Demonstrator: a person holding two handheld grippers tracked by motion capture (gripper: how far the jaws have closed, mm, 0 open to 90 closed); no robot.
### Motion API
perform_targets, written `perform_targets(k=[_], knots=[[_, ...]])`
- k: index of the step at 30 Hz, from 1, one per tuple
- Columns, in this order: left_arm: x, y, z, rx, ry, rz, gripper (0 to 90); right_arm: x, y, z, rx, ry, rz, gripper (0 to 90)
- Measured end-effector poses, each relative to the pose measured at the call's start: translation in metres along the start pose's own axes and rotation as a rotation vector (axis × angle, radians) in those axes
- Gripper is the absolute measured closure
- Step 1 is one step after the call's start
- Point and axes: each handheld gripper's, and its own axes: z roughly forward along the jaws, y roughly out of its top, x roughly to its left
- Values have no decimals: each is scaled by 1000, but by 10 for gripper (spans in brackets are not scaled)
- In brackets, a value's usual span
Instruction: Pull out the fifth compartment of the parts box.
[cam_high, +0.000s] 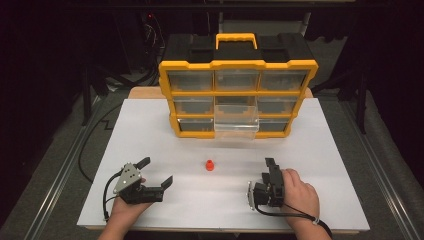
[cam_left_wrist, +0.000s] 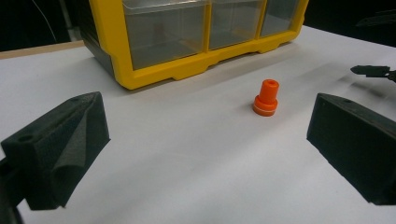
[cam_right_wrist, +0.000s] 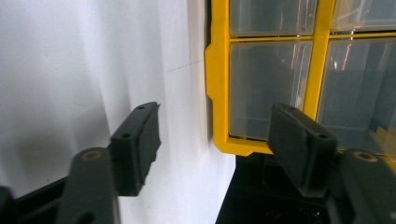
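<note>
The small orange plastic stopper stands free on my white counter, both grippers' fingers spread open and empty beside it, ready to grasp.

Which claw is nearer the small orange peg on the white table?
Left. The left claw sits open just left of the orange peg, jaws pointing toward it. The right claw lies farther off to the peg's right, aimed at the organizer.

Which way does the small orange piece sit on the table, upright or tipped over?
Upright: the orange piece stands on its wider base, narrow end up, on the white table.
</note>
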Motion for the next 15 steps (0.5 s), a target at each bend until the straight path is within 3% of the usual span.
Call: perform_targets(k=[4,9,12,15], knots=[[0,0,-1,-3,0,1,3,-1,0,-3,-22,4,-10,252],[0,1,-2,-6,2,-1,3,1,-1,-1,-11,18,-13,182],[0,1,-2,-7,2,-1,3,0,-1,-1,-12,11,-15,154],[0,1,-2,-9,3,-1,3,-2,-1,-3,-19,-7,-10,69]])
